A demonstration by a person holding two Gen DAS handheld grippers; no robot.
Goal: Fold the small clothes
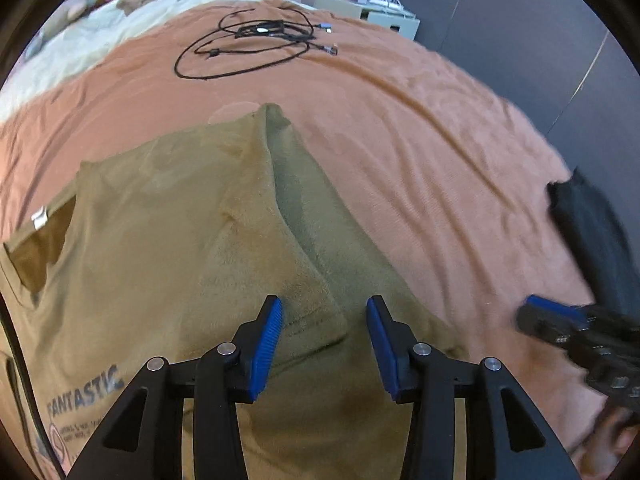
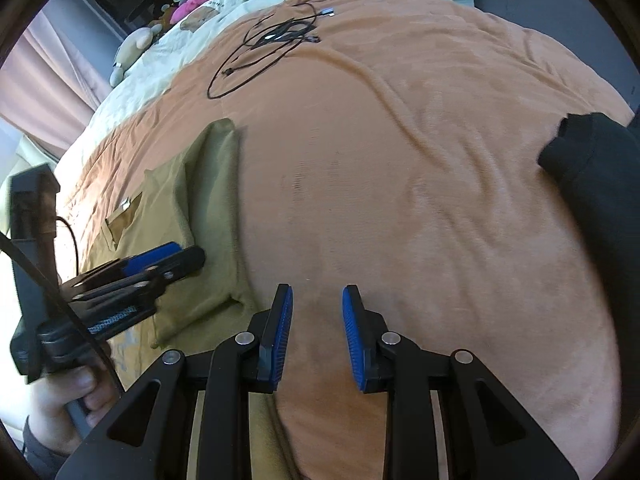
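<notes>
The olive shirt lies flat on the bed, one side folded in so its sleeve rests just ahead of the left gripper, whose jaws stand apart, released. The right gripper, likewise empty, hovers over bare blanket beside the shirt's edge.

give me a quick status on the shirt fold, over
Left hand-held gripper open above the olive shirt, nothing gripped. Right hand-held gripper open, empty, over the blanket. One side folded in. Black cable lies well clear.
</notes>
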